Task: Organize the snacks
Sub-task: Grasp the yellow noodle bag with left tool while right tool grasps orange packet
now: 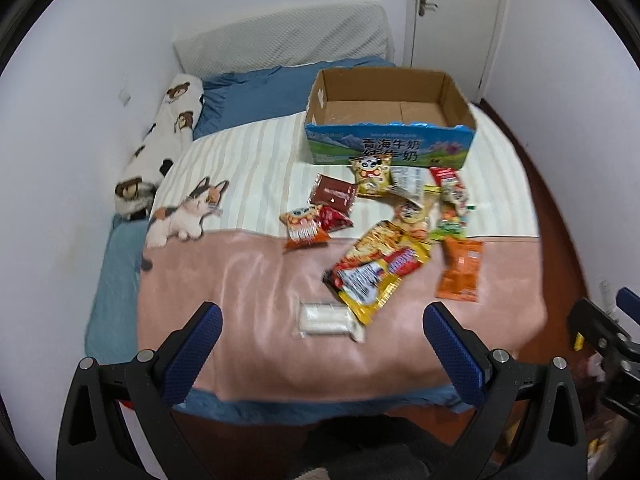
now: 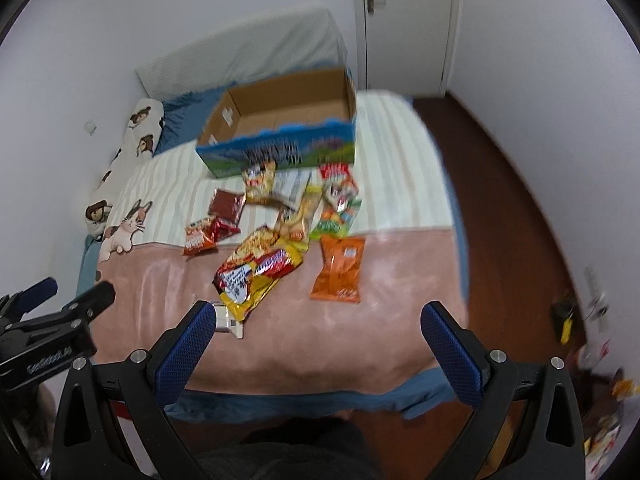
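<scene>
An open cardboard box [image 1: 390, 136] with a blue printed front sits on the bed, empty; it also shows in the right wrist view [image 2: 280, 152]. Several snack packets lie in front of it: a large yellow-red bag [image 1: 376, 268], an orange bag [image 1: 460, 270], a clear white packet [image 1: 326, 320], a dark red packet [image 1: 334, 194], a yellow panda bag [image 1: 372, 176]. The orange bag [image 2: 340, 270] and yellow-red bag [image 2: 256, 272] show in the right view too. My left gripper [image 1: 322, 322] is open above the near bed edge. My right gripper [image 2: 316, 320] is open and empty, held to its right.
The bed has a pink and striped blanket [image 1: 248, 280] with a cat print [image 1: 184, 212], a long bear-print pillow [image 1: 160, 144] at the left wall, and a white door [image 1: 456, 8] behind. Brown floor [image 2: 500, 200] lies right of the bed.
</scene>
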Motion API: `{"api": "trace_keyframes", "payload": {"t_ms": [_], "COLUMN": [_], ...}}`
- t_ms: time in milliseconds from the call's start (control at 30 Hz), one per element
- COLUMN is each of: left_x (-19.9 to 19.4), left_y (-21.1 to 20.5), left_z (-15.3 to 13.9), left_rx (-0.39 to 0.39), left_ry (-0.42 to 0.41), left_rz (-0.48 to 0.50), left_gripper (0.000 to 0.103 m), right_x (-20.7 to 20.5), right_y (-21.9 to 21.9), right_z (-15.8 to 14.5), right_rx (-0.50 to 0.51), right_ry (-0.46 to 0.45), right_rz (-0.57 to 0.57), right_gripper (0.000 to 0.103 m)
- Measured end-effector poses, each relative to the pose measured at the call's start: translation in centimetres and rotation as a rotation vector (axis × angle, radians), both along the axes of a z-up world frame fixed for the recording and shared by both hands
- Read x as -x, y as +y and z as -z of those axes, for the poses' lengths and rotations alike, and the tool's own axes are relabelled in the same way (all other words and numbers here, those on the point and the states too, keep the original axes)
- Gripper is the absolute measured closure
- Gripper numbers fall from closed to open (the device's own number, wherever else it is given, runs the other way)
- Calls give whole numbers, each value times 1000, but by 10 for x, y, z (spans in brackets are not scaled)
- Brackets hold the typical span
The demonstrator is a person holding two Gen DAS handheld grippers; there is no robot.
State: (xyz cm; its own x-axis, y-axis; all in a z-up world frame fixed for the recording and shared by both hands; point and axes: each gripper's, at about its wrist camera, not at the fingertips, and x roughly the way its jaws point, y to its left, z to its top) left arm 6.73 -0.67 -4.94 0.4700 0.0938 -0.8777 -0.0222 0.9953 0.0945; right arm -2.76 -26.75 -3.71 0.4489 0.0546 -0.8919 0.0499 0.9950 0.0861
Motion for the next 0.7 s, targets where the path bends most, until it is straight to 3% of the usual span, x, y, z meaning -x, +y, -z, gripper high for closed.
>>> {"api": "trace_keyframes", "payload": {"t_ms": [133,233,400,600,700], "left_x": [-45,-79,-119,-157,-170], "left_y": [-12,-29,-65,-99,-101], "left_z": [47,97,170,248,270], "left_rx": [-84,-112,-178,-262,-226], "left_ry": [55,187,327,455,513], "left_rz": [86,191,358,514,529], "left_gripper": [0,2,2,2,4], "right_x": [-35,-65,-108,-136,-145], "right_y": [-15,-31,-50,-52,-48], "right_z": [52,98,173,235,253], "right_rx": [-35,-61,-109,-167,-174], "right_ry": [74,128,218,305,331], "right_rz": [51,94,142,153,148], "right_gripper": [0,0,0,0,2]}}
